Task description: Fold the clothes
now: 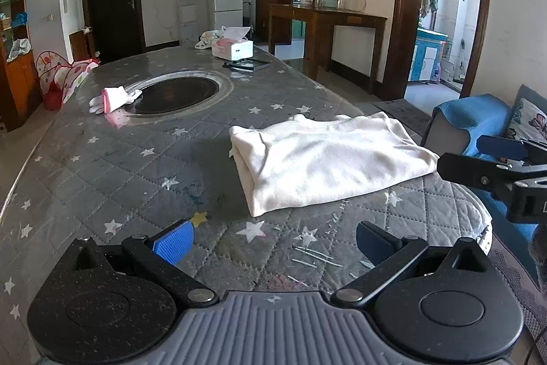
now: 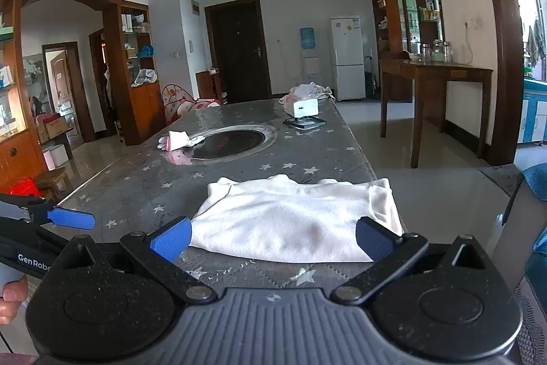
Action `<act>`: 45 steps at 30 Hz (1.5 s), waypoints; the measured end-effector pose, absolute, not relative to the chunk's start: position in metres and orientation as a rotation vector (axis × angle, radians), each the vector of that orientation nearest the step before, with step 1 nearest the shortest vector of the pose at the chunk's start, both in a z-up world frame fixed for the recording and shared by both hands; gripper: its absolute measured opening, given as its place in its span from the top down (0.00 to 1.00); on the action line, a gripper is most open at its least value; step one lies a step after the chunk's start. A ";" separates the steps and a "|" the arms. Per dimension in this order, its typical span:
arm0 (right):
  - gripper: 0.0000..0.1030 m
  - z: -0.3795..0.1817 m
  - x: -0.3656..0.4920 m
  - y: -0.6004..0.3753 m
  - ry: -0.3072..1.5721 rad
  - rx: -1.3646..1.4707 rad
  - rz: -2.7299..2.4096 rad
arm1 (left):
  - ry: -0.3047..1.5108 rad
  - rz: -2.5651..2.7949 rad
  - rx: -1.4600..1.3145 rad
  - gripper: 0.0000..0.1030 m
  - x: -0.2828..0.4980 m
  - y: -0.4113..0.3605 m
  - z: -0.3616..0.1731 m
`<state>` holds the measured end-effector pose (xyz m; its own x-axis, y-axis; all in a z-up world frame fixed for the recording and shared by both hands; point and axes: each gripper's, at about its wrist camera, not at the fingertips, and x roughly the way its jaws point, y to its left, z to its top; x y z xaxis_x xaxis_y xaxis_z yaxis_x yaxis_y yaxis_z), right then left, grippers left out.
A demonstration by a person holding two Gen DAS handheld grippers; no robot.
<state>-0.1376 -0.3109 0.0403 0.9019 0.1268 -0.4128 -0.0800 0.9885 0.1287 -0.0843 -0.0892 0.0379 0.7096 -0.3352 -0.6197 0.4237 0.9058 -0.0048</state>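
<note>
A white garment (image 1: 324,159) lies folded into a flat rectangle near the right end of the grey star-patterned table (image 1: 119,166). My left gripper (image 1: 273,242) hovers open over bare tablecloth just short of the garment's near left corner, with nothing between its blue pads. In the right wrist view the same garment (image 2: 290,218) lies directly ahead. My right gripper (image 2: 273,238) stands open at its near edge, one pad on each side, holding nothing. Its fingers (image 1: 499,148) show at the right edge of the left wrist view. One left gripper pad (image 2: 71,218) appears at the far left.
A white glove with a pink cuff (image 1: 114,98) lies beside a round dark hob (image 1: 174,93) set into the table's middle. A tissue box (image 1: 232,48) and a dark flat frame (image 1: 244,64) sit at the far end. A blue-covered sofa (image 1: 471,115) is right of the table.
</note>
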 end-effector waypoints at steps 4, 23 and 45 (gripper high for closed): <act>0.00 0.042 -0.141 -0.310 0.432 0.105 0.125 | 0.643 -0.410 0.171 0.00 -0.089 -0.093 0.039; 0.00 0.033 -0.125 -0.308 0.478 0.089 0.152 | 0.684 -0.411 0.184 0.00 -0.075 -0.101 0.033; 0.00 0.019 -0.095 -0.308 0.538 0.091 0.157 | 0.733 -0.413 0.167 0.00 -0.052 -0.102 0.022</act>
<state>-0.0951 -0.3076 0.0190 0.8472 0.1724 -0.5026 -0.1247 0.9840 0.1272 -0.0516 -0.1022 0.0224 0.6671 -0.3065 -0.6791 0.4218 0.9067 0.0052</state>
